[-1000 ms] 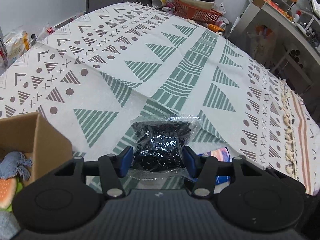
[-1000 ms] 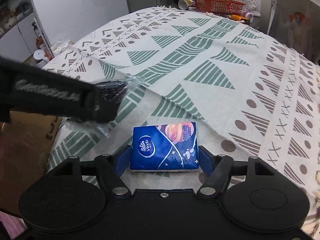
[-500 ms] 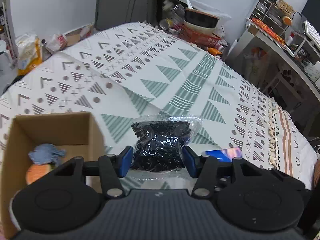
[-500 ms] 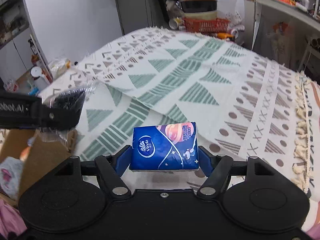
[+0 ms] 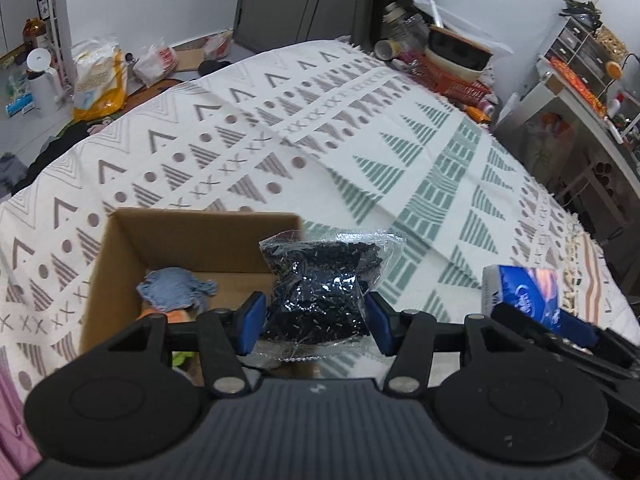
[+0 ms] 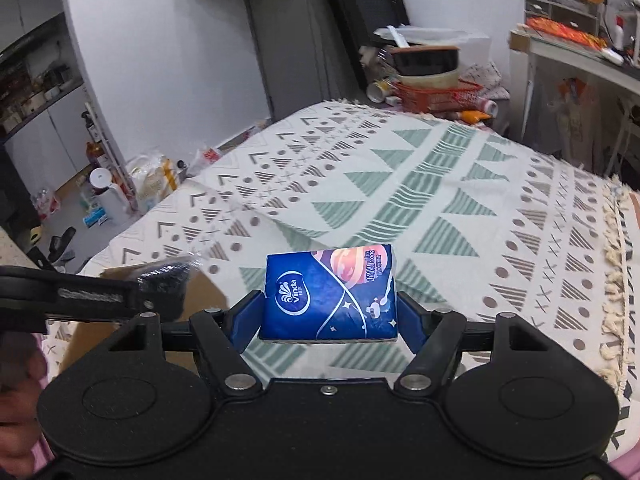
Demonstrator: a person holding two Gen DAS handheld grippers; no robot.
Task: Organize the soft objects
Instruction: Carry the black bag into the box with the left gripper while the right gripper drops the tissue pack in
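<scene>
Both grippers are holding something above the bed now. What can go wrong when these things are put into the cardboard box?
1. The left gripper pinches the bag of black bits through thin, slippery plastic; it may slip out early and land on the box rim.
2. The bag hangs over the box's right wall, not its middle.
3. The right gripper with the tissue pack is close beside; the two may bump.
</scene>
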